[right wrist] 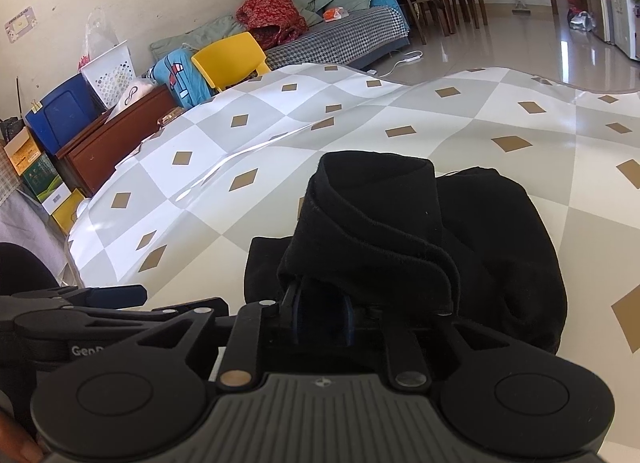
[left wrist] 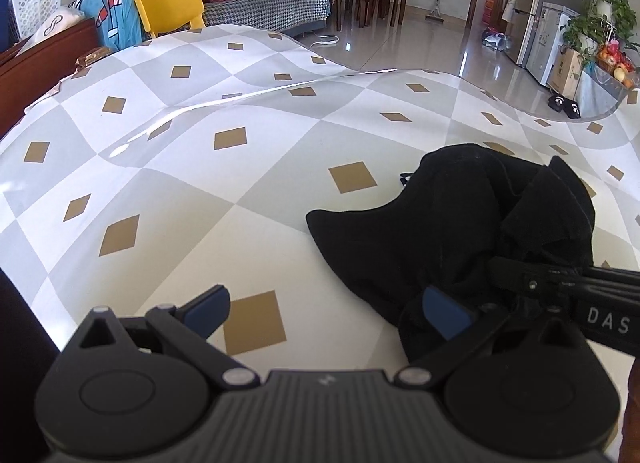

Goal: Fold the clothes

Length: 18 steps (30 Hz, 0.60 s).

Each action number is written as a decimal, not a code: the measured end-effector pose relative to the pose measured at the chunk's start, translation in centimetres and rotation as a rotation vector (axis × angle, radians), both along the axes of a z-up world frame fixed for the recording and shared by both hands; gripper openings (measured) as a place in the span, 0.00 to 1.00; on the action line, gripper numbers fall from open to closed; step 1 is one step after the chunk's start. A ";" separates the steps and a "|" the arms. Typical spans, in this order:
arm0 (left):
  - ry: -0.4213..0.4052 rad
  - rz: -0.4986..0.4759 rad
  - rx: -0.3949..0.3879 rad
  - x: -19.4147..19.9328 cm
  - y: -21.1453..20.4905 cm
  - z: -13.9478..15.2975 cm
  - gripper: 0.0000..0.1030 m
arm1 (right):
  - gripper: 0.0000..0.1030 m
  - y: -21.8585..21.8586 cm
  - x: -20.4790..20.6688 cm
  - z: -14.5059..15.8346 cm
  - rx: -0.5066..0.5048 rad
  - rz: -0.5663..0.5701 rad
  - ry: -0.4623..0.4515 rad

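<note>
"DAS" on right tongs [left wrist: 516, 283], "Gen" on left tongs [right wrist: 120, 297]

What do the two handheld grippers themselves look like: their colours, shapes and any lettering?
Both grippers, left and right, are black, with ribbed grey bases, round side housings, silver pivot pins and blue finger pads. White lettering marks their sides.

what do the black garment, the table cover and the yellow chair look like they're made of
Black garment: soft matte knit, probably cotton; it slumps in thick folds with stitched hems.
Table cover: glossy printed vinyl or oilcloth, likely under a clear sheet; bright glare streaks run along its ripples.
Yellow chair: looks like moulded plastic, with a smooth, even colour and rounded edges.
</note>
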<state>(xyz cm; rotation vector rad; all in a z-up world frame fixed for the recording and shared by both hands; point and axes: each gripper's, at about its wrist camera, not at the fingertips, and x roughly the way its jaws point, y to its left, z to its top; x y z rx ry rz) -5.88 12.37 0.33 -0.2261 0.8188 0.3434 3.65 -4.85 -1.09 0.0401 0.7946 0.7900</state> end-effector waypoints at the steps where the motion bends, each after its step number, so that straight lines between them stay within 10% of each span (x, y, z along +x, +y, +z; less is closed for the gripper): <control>1: -0.013 0.003 -0.008 -0.1 0.2 0.3 1.00 | 0.20 0.0 0.0 0.0 0.001 0.000 0.000; 18: -0.149 -0.233 -0.029 2.7 -3.2 5.4 1.00 | 0.24 -0.7 -0.1 -0.4 0.028 0.000 -0.026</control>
